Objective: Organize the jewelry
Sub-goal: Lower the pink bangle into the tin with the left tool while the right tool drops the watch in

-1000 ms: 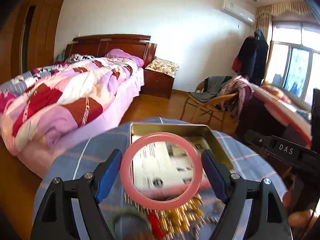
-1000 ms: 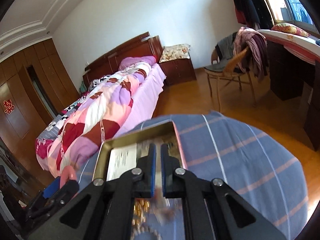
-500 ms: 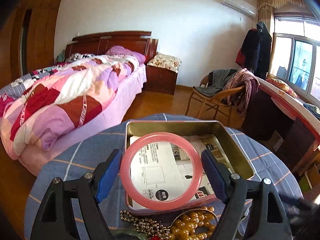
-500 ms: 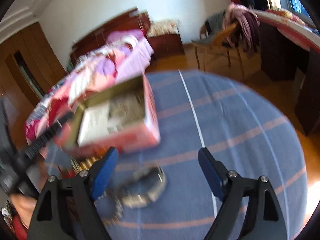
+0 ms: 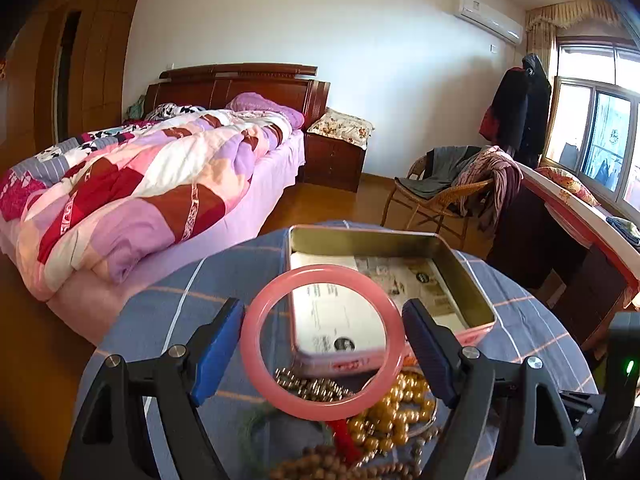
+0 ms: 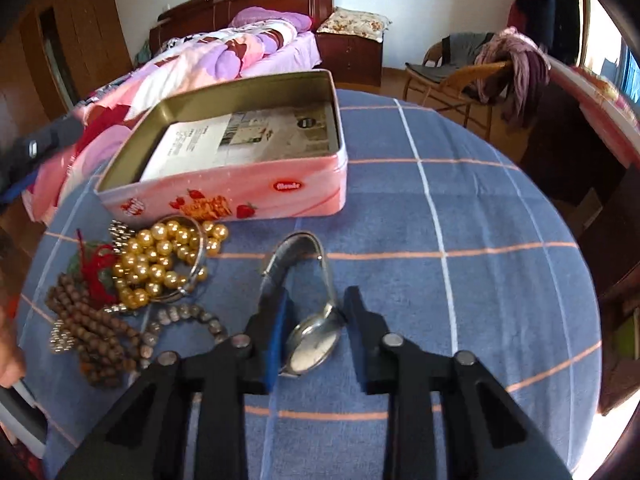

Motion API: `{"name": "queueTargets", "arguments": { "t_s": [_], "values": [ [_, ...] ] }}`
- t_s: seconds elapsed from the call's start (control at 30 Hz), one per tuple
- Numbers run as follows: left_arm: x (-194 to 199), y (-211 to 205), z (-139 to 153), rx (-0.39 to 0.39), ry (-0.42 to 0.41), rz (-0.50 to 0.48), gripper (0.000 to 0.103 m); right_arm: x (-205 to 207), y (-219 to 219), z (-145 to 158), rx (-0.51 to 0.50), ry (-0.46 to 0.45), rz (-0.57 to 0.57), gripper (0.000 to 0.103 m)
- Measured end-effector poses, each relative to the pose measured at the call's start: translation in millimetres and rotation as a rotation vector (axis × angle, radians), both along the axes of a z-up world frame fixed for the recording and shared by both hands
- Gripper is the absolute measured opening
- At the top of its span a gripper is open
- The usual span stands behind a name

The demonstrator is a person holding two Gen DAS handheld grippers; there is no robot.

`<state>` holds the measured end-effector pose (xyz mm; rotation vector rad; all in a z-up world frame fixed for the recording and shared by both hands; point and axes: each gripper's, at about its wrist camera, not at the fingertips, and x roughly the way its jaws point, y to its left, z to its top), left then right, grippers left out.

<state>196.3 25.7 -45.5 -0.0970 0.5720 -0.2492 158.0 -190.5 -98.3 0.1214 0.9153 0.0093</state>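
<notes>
- Daylight pours in from the window [image 5: 592, 136], up and right of the left gripper [image 5: 323, 344], slightly blown out.
- Both views are bright, colours a bit washed.
- Heavy fisheye bending, with black vignette in the corners.
- Gripper bodies nearest the lens look soft; everything further ahead is sharp.

We see a bed [image 5: 160, 184] filling the left of the left wrist view, under a patchwork quilt [image 5: 132, 192] of pink, red and lilac, with a dark wooden headboard [image 5: 240, 84] against the white wall. A nightstand [image 5: 334, 160] topped by a floral cushion stands just right of it. A wicker chair [image 5: 440, 200] draped with clothes sits right of centre, and dark coats [image 5: 516, 116] hang beside the window [image 5: 596, 140] at the right edge. An air conditioner [image 5: 490, 20] is mounted upper right.
</notes>
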Motion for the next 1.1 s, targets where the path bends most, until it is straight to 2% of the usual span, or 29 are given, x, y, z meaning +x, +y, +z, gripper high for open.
{"name": "queueTargets", "arguments": {
  "t_s": [0.2,0.33,0.47,0.6,0.67,0.8,0.9,0.97,1.03,1.1],
  "values": [
    [2,-2,-7,0.012,0.011,0.005,0.081,-3,-11,14,0.112,-0.045,-0.043,0.010],
    [7,-5,-2,0.007,-0.004,-0.001,0.081,4,-13,55,0.149,-0.179,-0.036,0.010],
    [22,-17,6,0.015,-0.032,-0.012,0.081,40,-7,79,0.198,-0.271,-0.039,0.010],
    [50,-34,0,0.009,0.002,-0.039,0.081,76,4,68,0.183,-0.316,-0.056,0.010],
    [60,-39,-6,0.027,0.018,-0.031,0.081,94,11,51,0.193,-0.298,-0.048,0.011],
    [68,-42,-18,0.063,0.040,-0.014,0.081,103,13,28,0.220,-0.255,-0.023,0.011],
    [69,-44,-19,0.069,0.052,-0.003,0.081,97,13,28,0.205,-0.269,-0.025,0.016],
    [69,-47,-20,0.089,0.067,0.006,0.081,90,10,31,0.207,-0.290,-0.041,0.028],
    [68,-50,-20,0.103,0.071,0.007,0.082,84,2,36,0.198,-0.323,-0.081,0.045],
    [65,-53,-19,0.118,0.063,-0.007,0.086,76,-4,42,0.174,-0.363,-0.139,0.049]
  ]
}}
